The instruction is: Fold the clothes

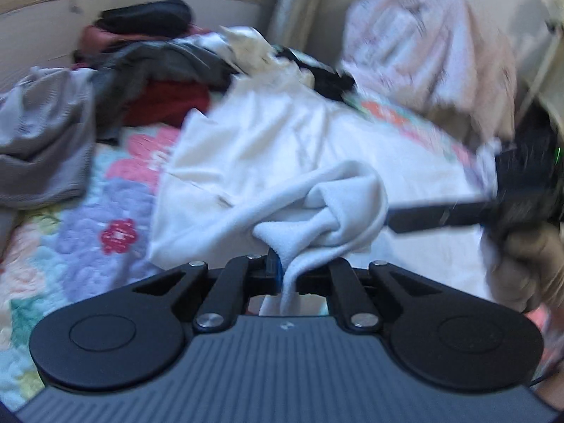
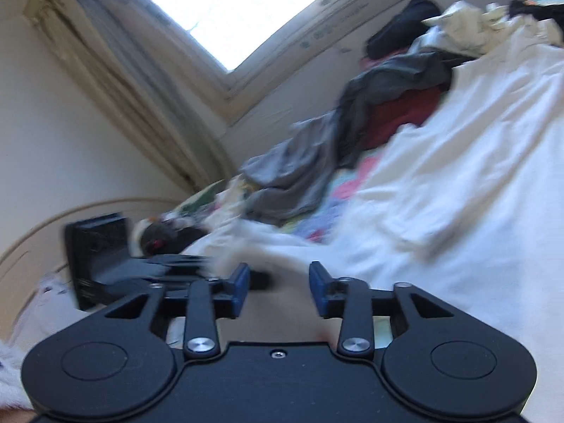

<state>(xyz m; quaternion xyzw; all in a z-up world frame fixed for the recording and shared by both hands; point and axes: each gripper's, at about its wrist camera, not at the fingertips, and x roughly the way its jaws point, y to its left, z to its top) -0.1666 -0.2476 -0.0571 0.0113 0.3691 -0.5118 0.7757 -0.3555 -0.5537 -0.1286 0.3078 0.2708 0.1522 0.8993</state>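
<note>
Left gripper, nearest the left wrist camera: jaws pressed together, pinching a bunched fold of the white garment, which rises from between the pads and spreads away over the floral quilt. A thin tail of the same cloth hangs down behind the jaws. The garment lies crumpled across the middle of the quilt, reaching toward its far edge, where a pile of clothes sits: grey cloth at the left edge, a dark red piece beside it, black items on top. A pink-white bundle stands at the far right corner against the wall.

Right gripper enters from the right, blurred, its black finger touching or just beside the bunched fold; a gloved hand holds it.

Right wrist view: right gripper with jaws spread and blue pads apart; whether cloth lies between them cannot be told through the blur. The white garment fills the area ahead and to the right. The left gripper shows at left, blurred. Window and curtain lie beyond.
</note>
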